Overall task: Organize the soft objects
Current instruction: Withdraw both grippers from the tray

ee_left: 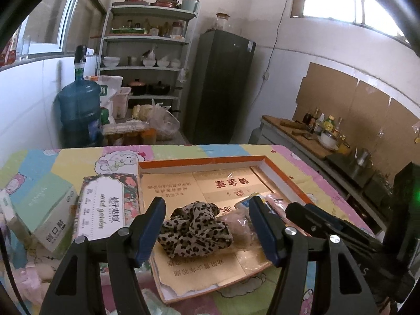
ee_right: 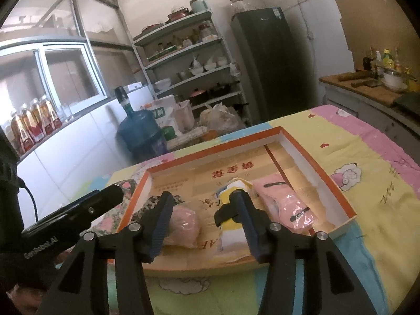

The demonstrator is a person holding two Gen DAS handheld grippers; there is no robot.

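Note:
A shallow orange-rimmed box (ee_left: 284, 177) (ee_right: 319, 162) lies on the table. In it lie a leopard-print scrunchie (ee_left: 195, 229) (ee_right: 147, 206), a pale pink bagged soft item (ee_left: 237, 229) (ee_right: 183, 224), a yellow, white and black soft item (ee_right: 231, 218) and a pink packet (ee_right: 286, 204). My left gripper (ee_left: 207, 232) is open, its fingers either side of the scrunchie, just above it. My right gripper (ee_right: 204, 227) is open over the box, between the pink bagged item and the yellow one.
A floral tissue pack (ee_left: 106, 206) and a green and white box (ee_left: 48, 210) lie left of the orange box on the cartoon-print tablecloth (ee_right: 367, 183). Beyond the table stand a blue water jug (ee_left: 78, 110), a shelf rack (ee_left: 149, 52), a dark fridge (ee_left: 220, 84) and a counter (ee_left: 309, 136).

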